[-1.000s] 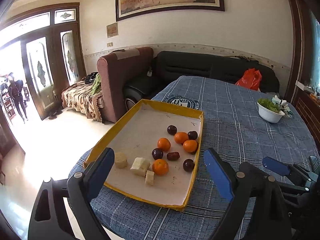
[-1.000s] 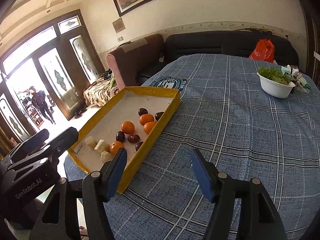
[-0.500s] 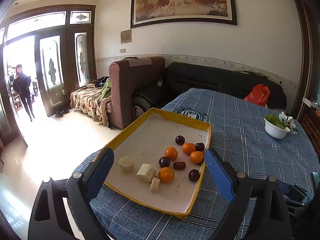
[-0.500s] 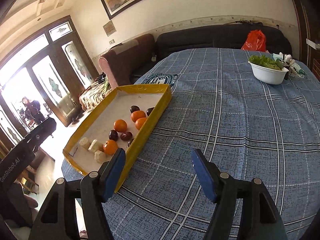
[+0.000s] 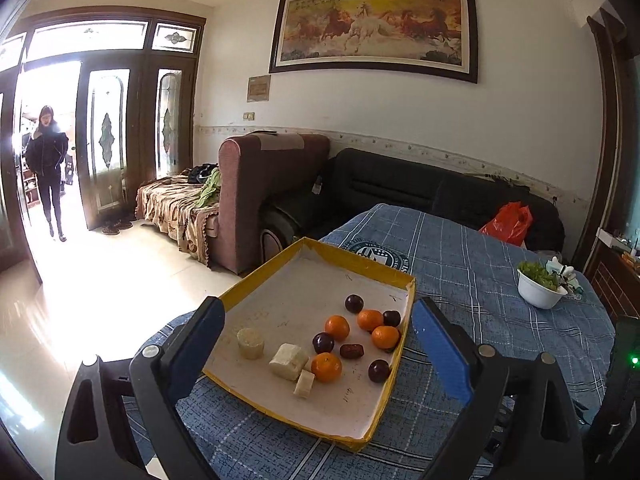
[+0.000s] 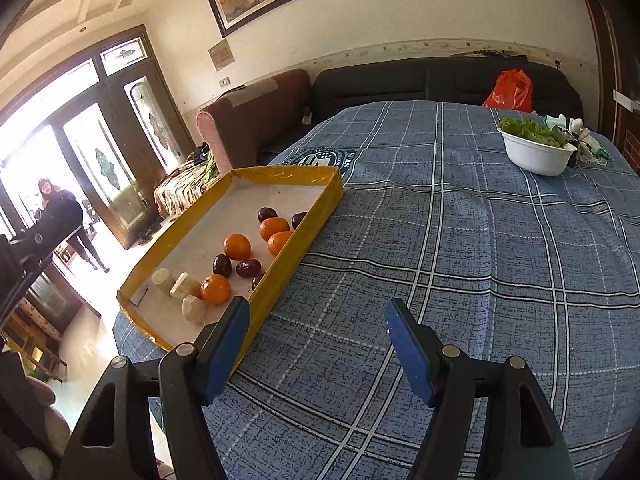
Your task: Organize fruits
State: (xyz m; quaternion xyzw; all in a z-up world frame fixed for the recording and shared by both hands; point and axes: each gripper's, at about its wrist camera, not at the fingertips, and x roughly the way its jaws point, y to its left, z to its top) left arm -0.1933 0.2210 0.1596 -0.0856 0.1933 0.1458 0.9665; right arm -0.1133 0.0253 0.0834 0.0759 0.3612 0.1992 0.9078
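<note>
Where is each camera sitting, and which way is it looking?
Left wrist: on the left claw, facing the yellow-rimmed cardboard tray of fruit; its open blue fingers show.
Right wrist: on the right claw, facing blue checked tablecloth; its open fingers show.
Both see tray, white bowl of greens and dark sofa.

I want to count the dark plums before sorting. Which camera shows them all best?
The left wrist view: it looks down into the yellow tray, showing four round plums apart. In the right wrist view the tray's near wall partly hides two of them.
</note>
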